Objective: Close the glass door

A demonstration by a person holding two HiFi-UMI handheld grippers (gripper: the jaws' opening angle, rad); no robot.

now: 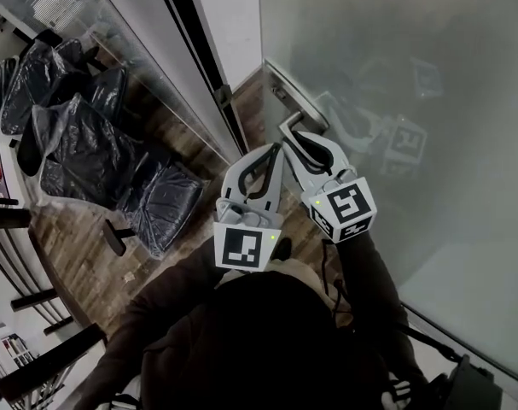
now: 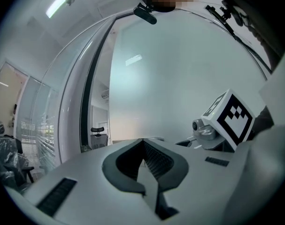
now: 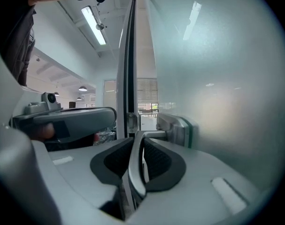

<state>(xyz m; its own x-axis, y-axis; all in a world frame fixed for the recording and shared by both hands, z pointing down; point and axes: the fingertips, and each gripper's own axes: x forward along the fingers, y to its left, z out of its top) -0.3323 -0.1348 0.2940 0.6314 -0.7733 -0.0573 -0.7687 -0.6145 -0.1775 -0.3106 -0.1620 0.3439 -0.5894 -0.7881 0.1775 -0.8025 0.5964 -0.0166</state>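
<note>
Both forearms, in dark sleeves point(image 1: 369, 289), reach forward from the body. The right gripper point(image 1: 303, 140) point(image 3: 138, 137) is held out toward the glass door point(image 1: 395, 75) point(image 3: 217, 88), and its marker cube point(image 1: 344, 207) points back to the person. Its jaws are pressed together on the lever handle point(image 3: 134, 168), a flat, curved bar of brushed metal which runs down between the dark ribbed pads. Just beyond the jaw tips the lever bends to the right into a boxy metal mount point(image 3: 177, 128) fixed on the door. The door is of frosted, smooth glass and fills the whole space to the right of these jaws.

The left gripper point(image 1: 274, 152) point(image 2: 143, 142) hangs just beside the right one, on its left. Its jaws are brought together with nothing between the pads.

A dark vertical frame strip point(image 3: 129, 55) stands just left of the right jaw tips. Well to the left of both jaws, office chairs wrapped in dark plastic point(image 1: 79, 135) stand on a wooden floor point(image 1: 79, 229).
</note>
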